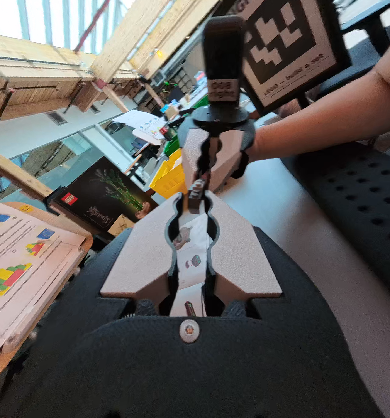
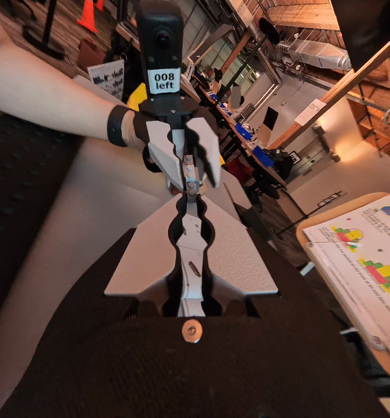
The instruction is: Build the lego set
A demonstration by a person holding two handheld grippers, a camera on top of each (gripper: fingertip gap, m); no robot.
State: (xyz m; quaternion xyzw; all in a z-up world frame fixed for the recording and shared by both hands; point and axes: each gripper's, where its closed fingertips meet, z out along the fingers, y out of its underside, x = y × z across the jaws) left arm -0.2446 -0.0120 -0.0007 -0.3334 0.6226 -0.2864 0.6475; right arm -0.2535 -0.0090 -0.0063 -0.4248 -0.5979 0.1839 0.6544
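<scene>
Both sets of fingers are pinched onto lego right now. My left gripper [image 1: 195,199] has its tips squeezed on a dark brown brick [image 1: 194,204], studs facing up toward the camera. My right gripper [image 2: 191,196] is clamped the same way on a small grey piece [image 2: 192,199], so neither pair is spread.

They're held nose to nose up in the air, above the white table [image 1: 280,226]. From the right wrist view, the grey studded strip [image 2: 189,172] runs in a line between the two sets of tips, so the pieces look like they're touching end to end. Can't tell if they're actually clicked together, it's a bit blurry there.

Down through the gap between my left fingers [image 1: 144,248] there's the instruction sheet [image 1: 193,260] lying on the table. Off to the side is a wooden board [image 1: 31,271] with a printed page of coloured brick pictures, and behind it the black lego box [image 1: 103,199] with the plant on it. Yellow bins [image 1: 169,178] sit further back.
</scene>
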